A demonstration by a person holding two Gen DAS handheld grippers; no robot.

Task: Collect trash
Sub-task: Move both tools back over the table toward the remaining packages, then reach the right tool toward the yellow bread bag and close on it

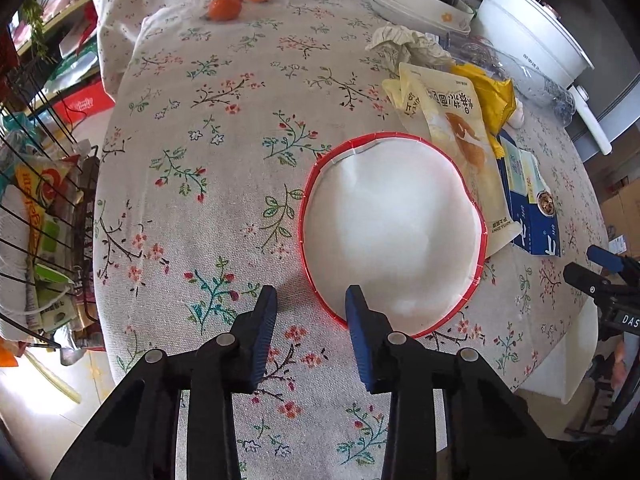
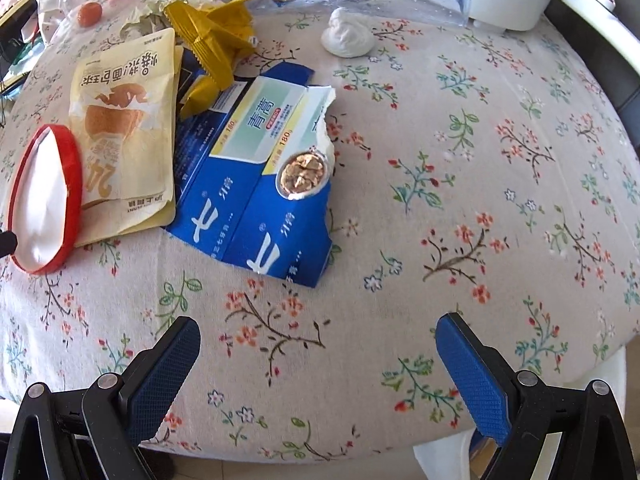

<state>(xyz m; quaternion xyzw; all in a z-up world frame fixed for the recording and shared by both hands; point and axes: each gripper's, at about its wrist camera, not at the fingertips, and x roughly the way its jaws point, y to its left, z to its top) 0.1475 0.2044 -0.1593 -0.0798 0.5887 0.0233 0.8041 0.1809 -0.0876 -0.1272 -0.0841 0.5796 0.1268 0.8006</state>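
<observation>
My left jaws (image 1: 312,300) straddle the red-rimmed bin (image 1: 394,232) edge at lower center, unclenched; squeeze squarely. Right jaws (image 2: 318,344) released.

A round lid (image 1: 394,236) lies on the table (image 1: 224,184), at the near end of a heap of trash. A snack bag (image 2: 124,136) lies behind it, with its edge under the lid. A flattened box (image 2: 256,184) lies to the right of the bag, and a crumpled wrapper (image 2: 212,44) lies on the far end of the box. A paper ball (image 2: 348,38) sits farther right, apart. Three oranges (image 1: 236,0) lie at the far left. Stacked plates (image 1: 416,8) and a pot (image 1: 532,36) stand at the far right.
</observation>
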